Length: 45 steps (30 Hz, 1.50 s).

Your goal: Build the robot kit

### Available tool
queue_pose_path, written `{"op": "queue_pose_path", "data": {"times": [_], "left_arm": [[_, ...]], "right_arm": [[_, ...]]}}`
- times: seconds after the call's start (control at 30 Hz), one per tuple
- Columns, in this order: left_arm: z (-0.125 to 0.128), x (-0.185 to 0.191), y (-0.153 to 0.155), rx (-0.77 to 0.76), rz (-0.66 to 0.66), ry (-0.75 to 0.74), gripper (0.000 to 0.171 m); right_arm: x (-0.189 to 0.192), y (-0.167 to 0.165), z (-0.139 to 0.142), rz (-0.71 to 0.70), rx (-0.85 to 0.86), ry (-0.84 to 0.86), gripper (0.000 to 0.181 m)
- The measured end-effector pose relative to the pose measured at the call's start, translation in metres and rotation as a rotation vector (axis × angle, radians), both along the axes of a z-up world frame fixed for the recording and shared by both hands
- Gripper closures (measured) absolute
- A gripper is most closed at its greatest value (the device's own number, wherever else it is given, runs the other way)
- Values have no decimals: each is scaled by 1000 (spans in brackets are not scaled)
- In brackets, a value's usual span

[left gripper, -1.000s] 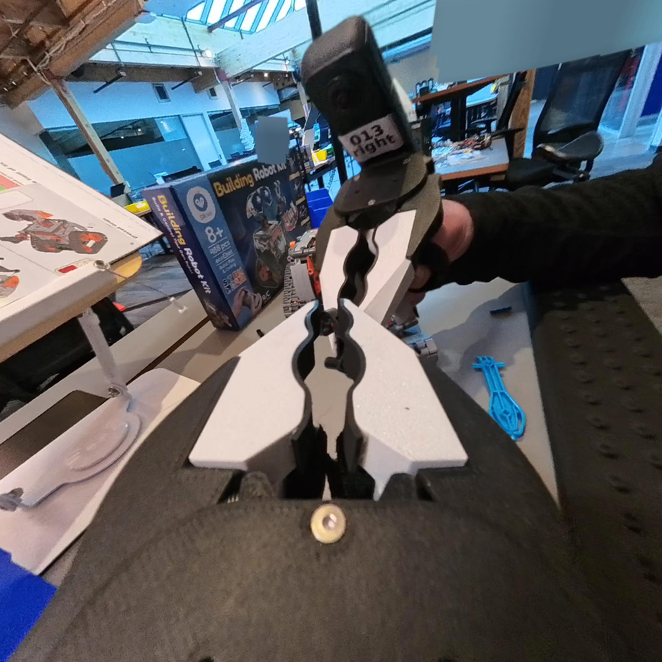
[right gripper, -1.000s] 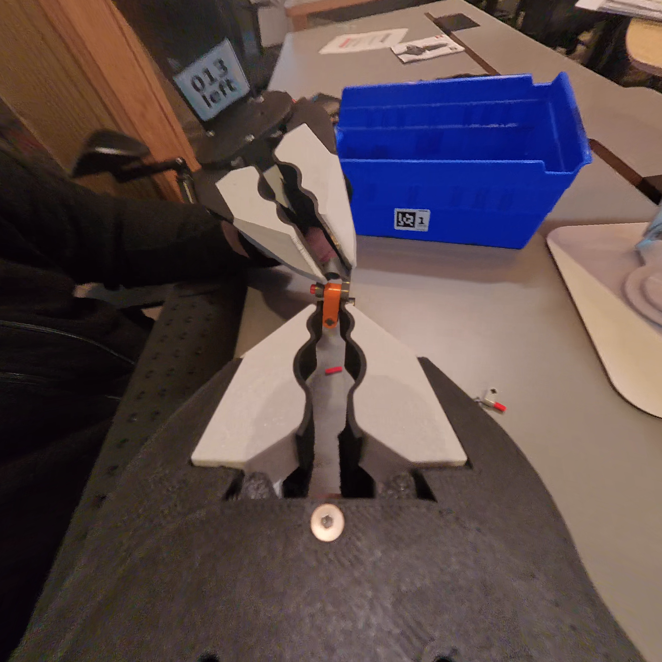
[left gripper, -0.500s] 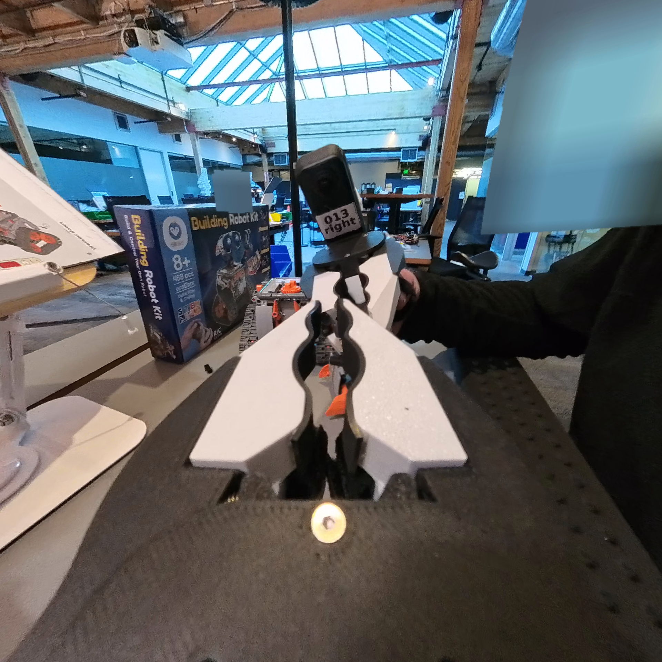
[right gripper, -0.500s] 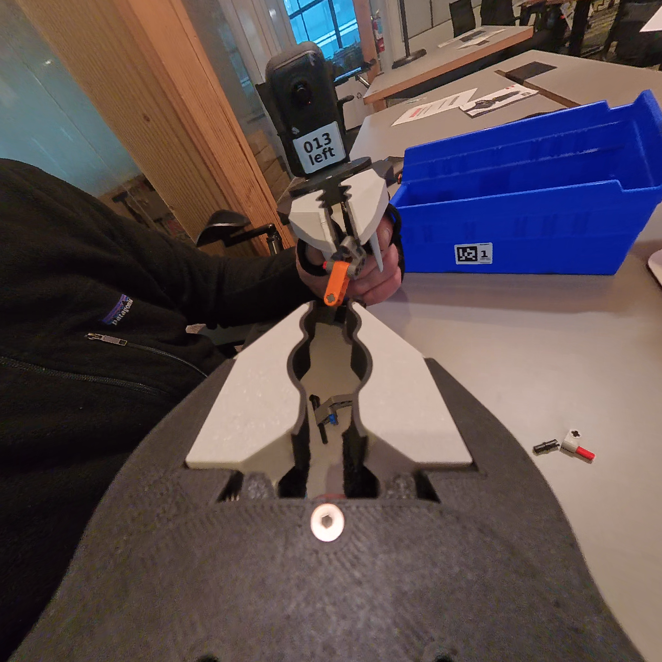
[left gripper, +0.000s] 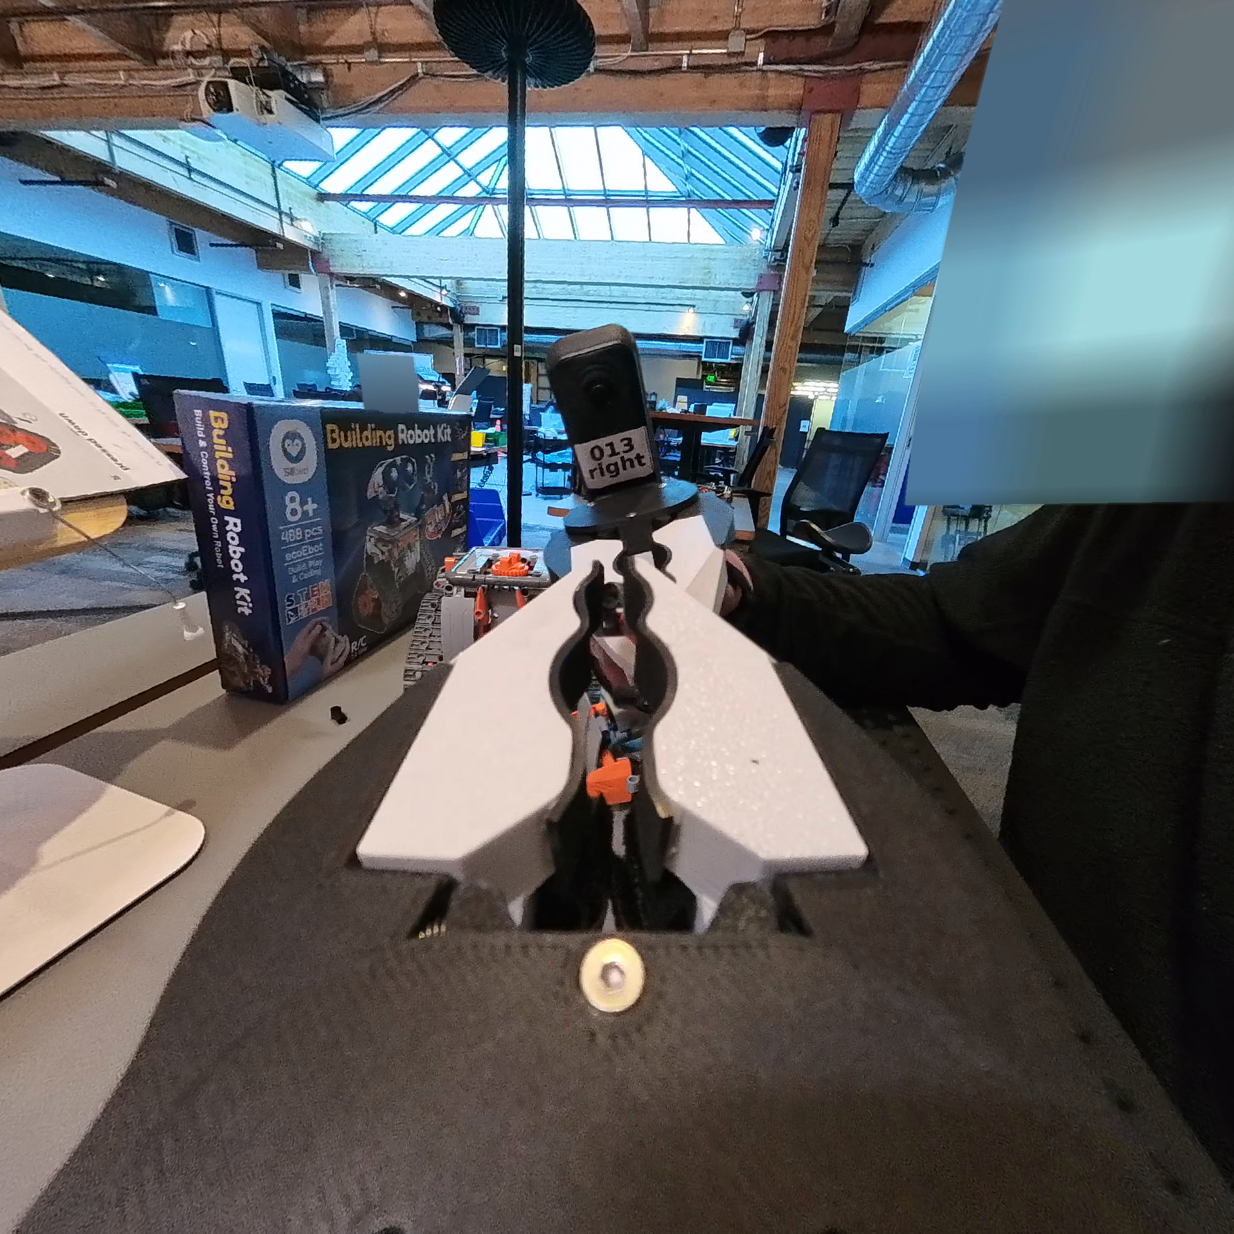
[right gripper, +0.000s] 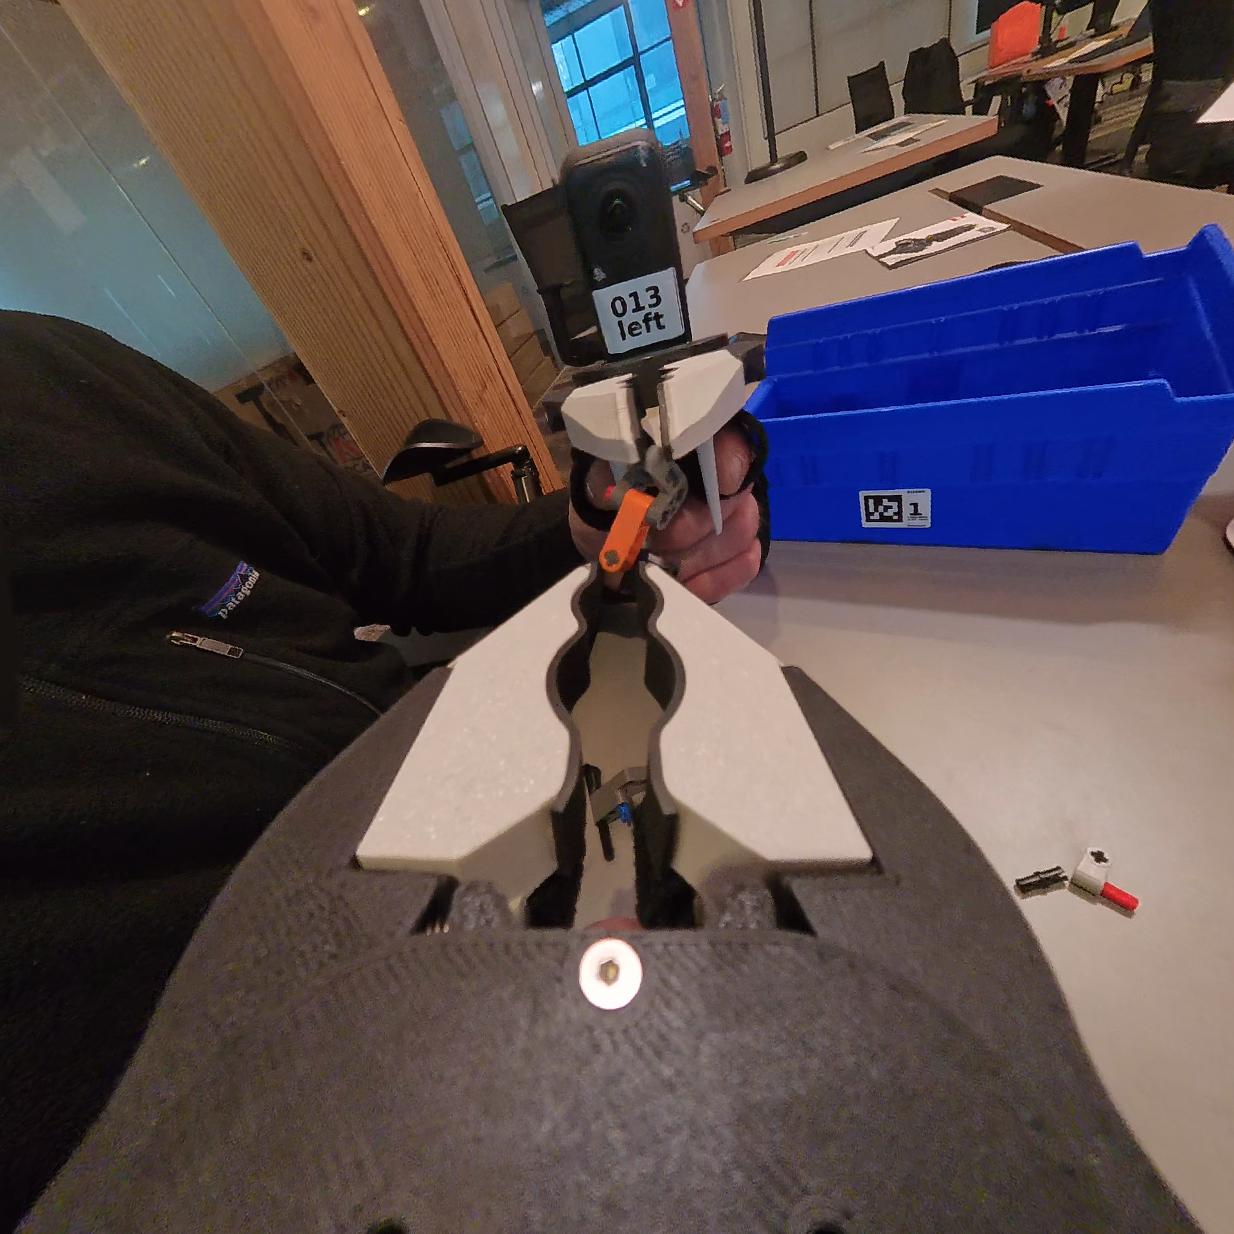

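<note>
My left gripper [left gripper: 611, 577] is shut on a small grey-and-orange brick assembly [right gripper: 634, 517]; its orange lever hangs below the fingers and shows through their gap in the left wrist view [left gripper: 609, 781]. My right gripper [right gripper: 618, 584] faces it tip to tip, just short of the orange lever. Its jaws stand nearly closed on a small grey piece with a blue pin and a black pin [right gripper: 618, 794], deep between the fingers. Each gripper shows in the other's view: the left gripper [right gripper: 658, 434] and the right gripper [left gripper: 644, 554]. Both are held above the grey table [right gripper: 935, 701].
A blue bin [right gripper: 1001, 434] stands behind the left gripper. A white-and-red piece [right gripper: 1102, 881] and a black pin [right gripper: 1040, 880] lie on the table at right. A kit box [left gripper: 320, 547], a part-built model [left gripper: 481, 601] and a white stand base [left gripper: 80, 861] sit at left.
Both grippers have risen from the table and levelled out. They met at the orange piece, then drew slightly apart, with the orange assembly staying in the left gripper.
</note>
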<state>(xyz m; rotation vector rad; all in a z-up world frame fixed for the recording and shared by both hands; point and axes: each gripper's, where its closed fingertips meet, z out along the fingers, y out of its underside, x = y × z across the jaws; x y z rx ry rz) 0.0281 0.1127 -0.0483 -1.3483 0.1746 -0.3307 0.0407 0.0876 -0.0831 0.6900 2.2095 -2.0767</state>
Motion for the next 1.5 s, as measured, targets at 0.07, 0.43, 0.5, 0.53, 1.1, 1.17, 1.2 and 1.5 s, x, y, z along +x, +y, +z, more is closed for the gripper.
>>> {"op": "queue_pose_path", "data": {"times": [0.07, 0.43, 0.5, 0.53, 1.1, 1.17, 1.2, 1.5], "left_arm": [[1, -4, -1, 11, 0, -12, 171], [-13, -25, 5, -84, 75, -3, 171], [-22, -30, 0, -166, 143, 42, 170], [-26, -31, -2, -204, 151, 69, 167], [-194, 2, -33, -952, 56, 373, 157], [-193, -1, -34, -947, 75, 419, 164], [-192, -2, -34, -944, 80, 442, 164], [-169, -5, -32, -871, 197, 805, 166]], "right_arm": [[-1, 1, 1, -7, 2, 5, 177], [-10, 11, -8, -99, 125, 38, 181], [-14, 18, -18, -133, 230, 57, 181], [-15, 20, -26, -142, 288, 62, 180], [-15, 11, -139, -58, 928, 115, 166], [-16, 11, -146, -52, 960, 119, 166], [-15, 11, -147, -50, 976, 126, 166], [-19, 11, -125, -95, 962, 240, 157]]}}
